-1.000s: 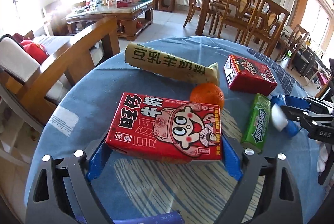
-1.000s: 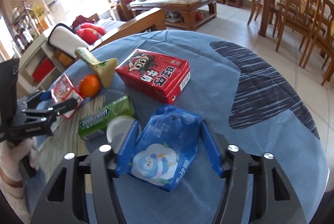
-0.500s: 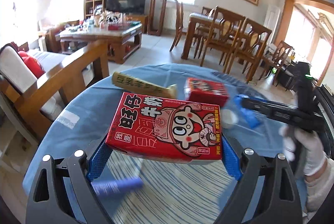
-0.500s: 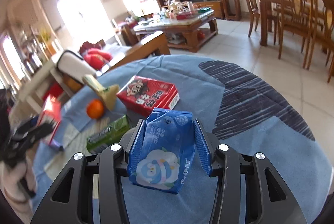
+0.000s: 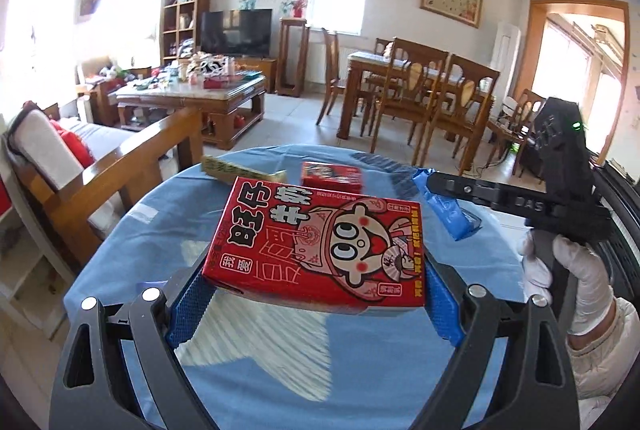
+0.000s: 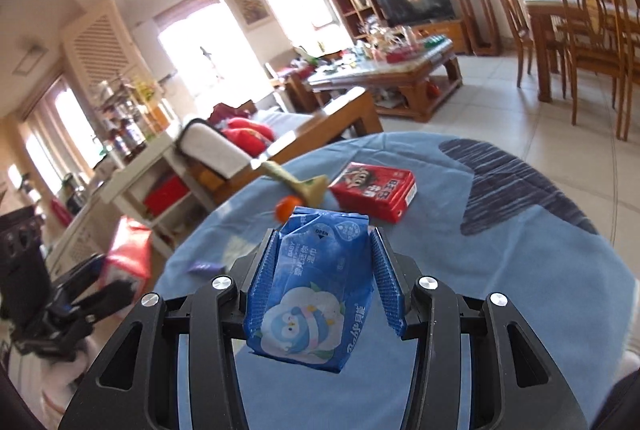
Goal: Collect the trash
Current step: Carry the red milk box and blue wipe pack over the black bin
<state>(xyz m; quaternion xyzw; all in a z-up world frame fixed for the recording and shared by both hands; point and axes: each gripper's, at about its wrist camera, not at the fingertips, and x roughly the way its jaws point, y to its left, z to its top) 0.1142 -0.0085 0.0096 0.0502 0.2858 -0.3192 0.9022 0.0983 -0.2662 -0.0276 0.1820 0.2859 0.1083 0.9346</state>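
Right wrist view, two claws (image 6: 324, 270) each clamping one item, blue wipes pack (image 6: 312, 290), red carton (image 5: 320, 246), second red carton (image 6: 374, 194) on table (image 6: 520, 270)

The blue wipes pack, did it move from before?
Yes. The blue wipes pack, clamped in the right gripper, has gone up off the blue table, away from the red carton.

- A red carton (image 5: 316, 250) printed with a cartoon face and yellow lettering is seen.
- A blue packet (image 6: 312, 290) bears a white cartoon penguin.
- The tablecloth (image 6: 520, 270) is coloured light blue with dark striped patches.
- An orange fruit (image 6: 285, 209) is seen.
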